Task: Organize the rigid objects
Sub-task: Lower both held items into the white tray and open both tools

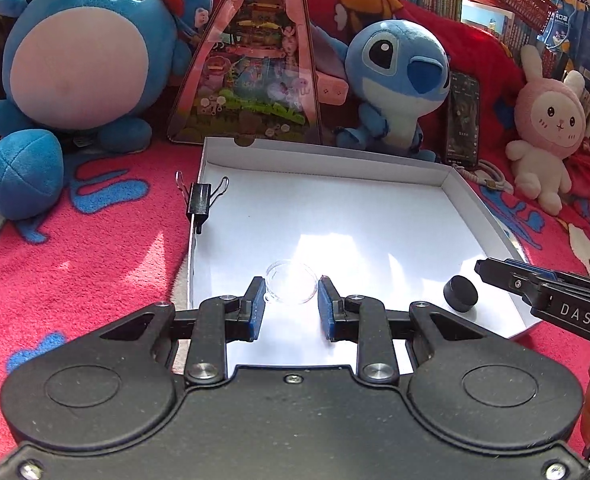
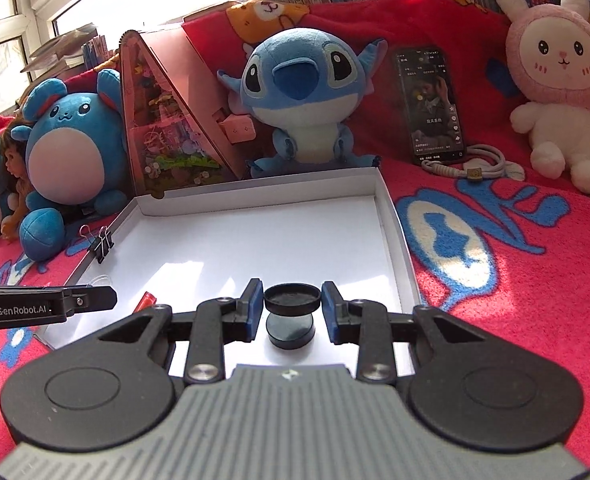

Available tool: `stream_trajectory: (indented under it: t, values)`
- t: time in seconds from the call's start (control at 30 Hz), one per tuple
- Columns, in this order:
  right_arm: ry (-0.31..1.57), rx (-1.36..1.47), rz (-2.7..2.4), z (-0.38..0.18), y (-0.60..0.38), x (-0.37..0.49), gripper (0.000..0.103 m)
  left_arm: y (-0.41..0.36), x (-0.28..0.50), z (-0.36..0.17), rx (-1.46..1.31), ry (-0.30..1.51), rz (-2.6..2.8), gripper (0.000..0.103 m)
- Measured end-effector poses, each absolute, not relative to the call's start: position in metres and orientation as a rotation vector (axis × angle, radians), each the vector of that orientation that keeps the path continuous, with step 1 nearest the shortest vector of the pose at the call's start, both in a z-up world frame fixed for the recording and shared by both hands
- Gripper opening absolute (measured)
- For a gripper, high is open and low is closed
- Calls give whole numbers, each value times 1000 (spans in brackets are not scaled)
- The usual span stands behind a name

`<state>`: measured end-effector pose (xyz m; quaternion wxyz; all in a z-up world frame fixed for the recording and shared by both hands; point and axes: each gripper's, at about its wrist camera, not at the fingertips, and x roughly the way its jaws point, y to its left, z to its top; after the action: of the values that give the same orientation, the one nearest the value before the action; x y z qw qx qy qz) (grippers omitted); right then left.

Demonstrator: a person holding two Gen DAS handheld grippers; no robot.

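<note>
My left gripper (image 1: 291, 281) is shut on a small clear round dish (image 1: 281, 276), held just above the floor of a white cardboard tray (image 1: 451, 178). My right gripper (image 2: 292, 285) is shut on a flat black round lid (image 2: 292, 299), its blue pads touching the rim on both sides. Directly under that lid a black round base (image 2: 291, 332) rests in the tray (image 2: 391, 216); the left wrist view shows it as a black puck (image 1: 460, 294) beside the right gripper's finger (image 1: 491, 272). The left gripper (image 2: 109, 295) enters the right wrist view from the left.
A black binder clip (image 1: 199, 200) is clamped on the tray's left wall, and a small red object (image 2: 147, 302) lies near the tray's front left. Plush toys (image 1: 395, 80), a pink triangular toy box (image 1: 247, 72) and a phone (image 2: 431, 104) stand behind the tray on a red blanket.
</note>
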<state>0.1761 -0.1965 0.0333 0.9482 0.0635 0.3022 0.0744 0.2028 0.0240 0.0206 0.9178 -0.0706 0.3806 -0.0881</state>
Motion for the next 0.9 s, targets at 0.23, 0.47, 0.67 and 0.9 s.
stream_trajectory:
  t: [0.23, 0.47, 0.67, 0.9]
  values:
    - [576, -15, 126, 15, -175, 171, 37, 15, 201, 12, -108, 782, -195, 27]
    - [574, -32, 133, 10, -171, 174, 37, 13, 202, 11, -109, 779, -196, 27]
    - [582, -21, 131, 5, -173, 175, 37, 11, 200, 11, -94, 770, -200, 27]
    - [584, -30, 134, 5, -172, 176, 41, 8, 200, 11, -96, 766, -201, 27]
